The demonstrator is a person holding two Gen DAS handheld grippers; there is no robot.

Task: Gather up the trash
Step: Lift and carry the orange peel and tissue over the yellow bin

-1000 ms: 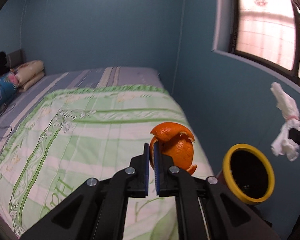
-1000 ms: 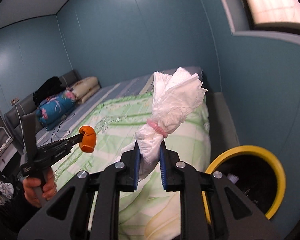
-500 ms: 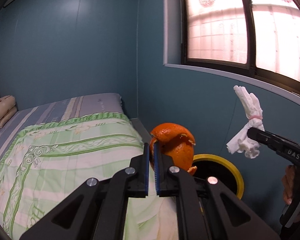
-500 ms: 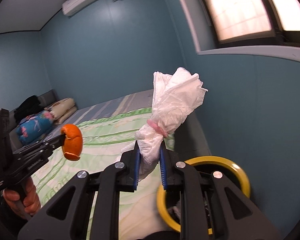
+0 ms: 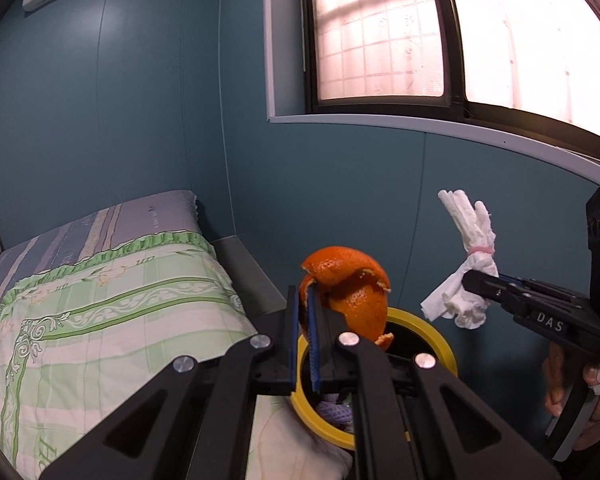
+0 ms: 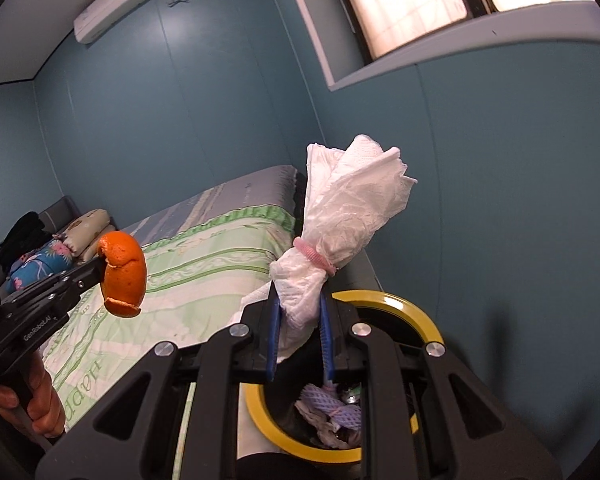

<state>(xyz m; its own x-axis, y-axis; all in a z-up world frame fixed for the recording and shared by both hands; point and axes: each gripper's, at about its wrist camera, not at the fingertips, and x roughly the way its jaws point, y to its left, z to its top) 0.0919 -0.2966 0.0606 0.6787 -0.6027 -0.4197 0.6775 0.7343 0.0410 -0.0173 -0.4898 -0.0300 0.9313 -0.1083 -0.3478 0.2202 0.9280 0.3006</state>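
My left gripper (image 5: 305,312) is shut on a curled orange peel (image 5: 350,292), held just above the yellow-rimmed trash bin (image 5: 432,334). The same peel (image 6: 124,276) hangs at the left of the right wrist view, over the bed. My right gripper (image 6: 298,308) is shut on a white tissue bundle (image 6: 340,232) tied with a pink band, right over the bin (image 6: 412,312). In the left wrist view that bundle (image 5: 466,268) hangs to the right of the bin, clamped in the right gripper (image 5: 474,282). Purple netting and crumpled scraps (image 6: 332,412) lie inside the bin.
A bed with a green patterned quilt (image 5: 100,312) fills the left, its corner touching the bin. Blue walls and a window sill (image 5: 440,128) close in behind. Pillows and dark clothes (image 6: 40,240) lie at the bed's far end. A hand (image 5: 580,396) grips the right handle.
Both grippers have swung from over the bed toward the bin by the wall. The peel and the tissue bundle now hang above or beside its rim; both grips are unchanged.
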